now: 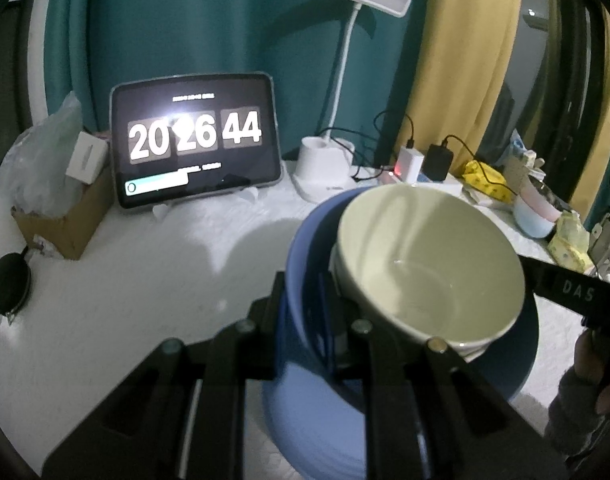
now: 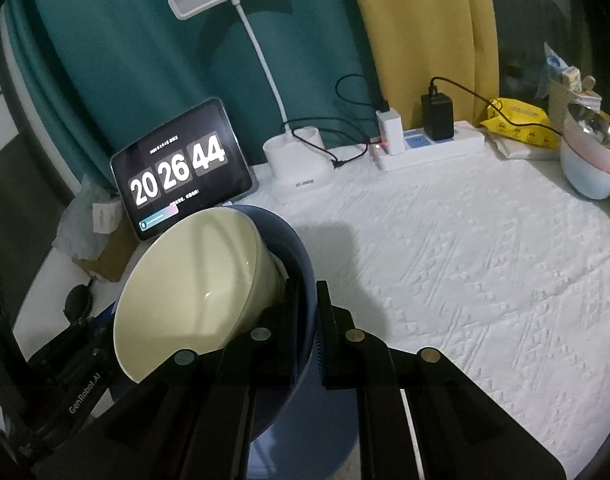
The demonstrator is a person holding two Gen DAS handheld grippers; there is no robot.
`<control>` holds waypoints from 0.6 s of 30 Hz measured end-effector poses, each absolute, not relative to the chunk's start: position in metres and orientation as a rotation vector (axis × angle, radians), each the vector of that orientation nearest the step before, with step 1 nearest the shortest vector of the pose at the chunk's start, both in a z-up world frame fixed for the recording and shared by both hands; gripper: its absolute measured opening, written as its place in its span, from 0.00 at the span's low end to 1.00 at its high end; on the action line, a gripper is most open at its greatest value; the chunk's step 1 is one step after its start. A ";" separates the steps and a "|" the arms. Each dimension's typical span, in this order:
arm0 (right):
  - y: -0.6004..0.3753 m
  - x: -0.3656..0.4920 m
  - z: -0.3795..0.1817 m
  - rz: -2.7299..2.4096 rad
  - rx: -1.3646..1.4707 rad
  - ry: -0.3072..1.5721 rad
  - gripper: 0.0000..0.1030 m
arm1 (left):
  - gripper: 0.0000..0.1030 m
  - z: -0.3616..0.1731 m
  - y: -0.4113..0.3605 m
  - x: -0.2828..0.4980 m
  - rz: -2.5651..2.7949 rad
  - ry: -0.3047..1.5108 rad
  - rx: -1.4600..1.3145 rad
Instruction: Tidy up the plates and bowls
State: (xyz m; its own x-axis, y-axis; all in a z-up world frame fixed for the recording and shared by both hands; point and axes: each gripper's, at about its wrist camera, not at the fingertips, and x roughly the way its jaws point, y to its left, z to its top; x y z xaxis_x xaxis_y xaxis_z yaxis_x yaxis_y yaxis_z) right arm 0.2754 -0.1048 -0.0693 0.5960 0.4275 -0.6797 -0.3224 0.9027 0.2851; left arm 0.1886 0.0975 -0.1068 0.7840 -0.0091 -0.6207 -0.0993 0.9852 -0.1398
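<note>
Blue bowl [image 1: 301, 264] rim is being pinched by our left gripper [image 1: 305, 300] and right gripper [image 2: 307, 304], a cream bowl [image 1: 429, 264] sitting inside. We are reading "20 26 44" on the tablet [image 1: 197, 140] and "GenRobot.AI" on the left gripper.

Blue bowl [image 1: 305, 256] base hidden behind left gripper [image 1: 309, 300], cream bowl [image 1: 429, 264] underside unseen, small txt on tablet [image 1: 195, 138] too blurred to be read, pink-blue bowl [image 2: 589, 160] cut by frame edge, its contents unclear, hand [image 1: 589, 364] partly cropped.
</note>
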 end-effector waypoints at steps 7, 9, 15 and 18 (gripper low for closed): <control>-0.103 0.280 -0.077 0.436 0.141 0.842 0.10 | 0.13 -0.111 0.097 0.191 0.056 0.679 -0.163; -0.103 0.281 -0.078 0.438 0.141 0.843 0.10 | 0.13 -0.111 0.097 0.191 0.054 0.677 -0.162; -0.103 0.281 -0.080 0.438 0.137 0.841 0.10 | 0.13 -0.111 0.097 0.192 0.058 0.676 -0.153; -0.103 0.282 -0.082 0.437 0.137 0.849 0.10 | 0.14 -0.111 0.096 0.193 0.066 0.679 -0.143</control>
State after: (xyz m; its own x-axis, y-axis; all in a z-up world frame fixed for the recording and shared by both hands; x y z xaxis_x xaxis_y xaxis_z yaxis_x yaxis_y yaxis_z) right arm 0.2819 -0.1032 -0.0818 0.5786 0.4262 -0.6954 -0.3184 0.9030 0.2886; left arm 0.1926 0.0959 -0.1108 0.7768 0.0145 -0.6295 -0.1080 0.9880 -0.1105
